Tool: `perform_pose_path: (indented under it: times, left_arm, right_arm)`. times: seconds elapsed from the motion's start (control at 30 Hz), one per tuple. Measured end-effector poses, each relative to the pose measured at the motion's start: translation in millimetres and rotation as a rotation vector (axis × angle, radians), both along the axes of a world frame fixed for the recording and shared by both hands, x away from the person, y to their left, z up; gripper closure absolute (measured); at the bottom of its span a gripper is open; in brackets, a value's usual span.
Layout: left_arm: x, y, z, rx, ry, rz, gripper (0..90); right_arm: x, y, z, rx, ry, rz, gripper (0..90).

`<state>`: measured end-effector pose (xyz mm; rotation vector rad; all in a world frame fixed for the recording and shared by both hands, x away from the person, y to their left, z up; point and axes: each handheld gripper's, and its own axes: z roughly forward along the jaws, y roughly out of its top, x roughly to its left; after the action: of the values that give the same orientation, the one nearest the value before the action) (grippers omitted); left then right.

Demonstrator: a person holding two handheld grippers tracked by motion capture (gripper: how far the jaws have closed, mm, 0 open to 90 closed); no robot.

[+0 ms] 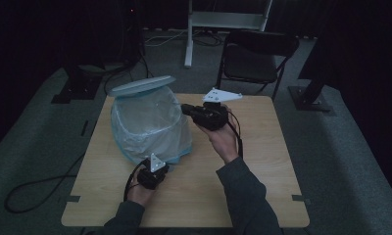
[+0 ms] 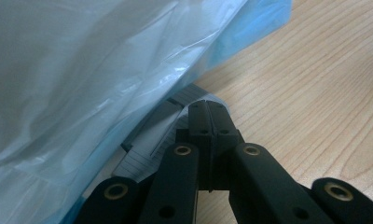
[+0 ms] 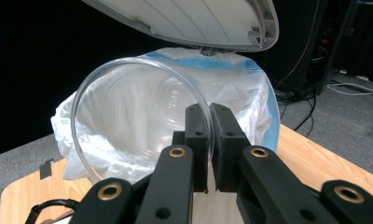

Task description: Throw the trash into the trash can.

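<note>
A small bin lined with a pale blue-white plastic bag stands on the left half of the wooden table, its grey lid raised. My left gripper is at the bin's near base. Its jaws are shut with nothing between them, tips on the grey pedal under the bag. My right gripper is at the bin's right rim, shut on the wall of a clear plastic cup. The cup lies on its side in front of the bag's mouth, under the lid.
A black folding chair and a white stand are behind the table. Black stand feet rest on the grey floor at both sides. A cable loops on the floor at the left.
</note>
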<state>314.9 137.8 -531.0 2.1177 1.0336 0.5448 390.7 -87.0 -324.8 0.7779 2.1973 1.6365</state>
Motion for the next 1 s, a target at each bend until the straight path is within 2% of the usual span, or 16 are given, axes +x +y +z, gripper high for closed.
perform_pose_path:
  times: [1.0]
  left_arm:
    - [-0.2,-0.3,0.0,0.001,-0.001,0.001,90.0]
  right_arm:
    - [17.3,23.9,-7.0,-0.004,0.048,-0.008,85.9]
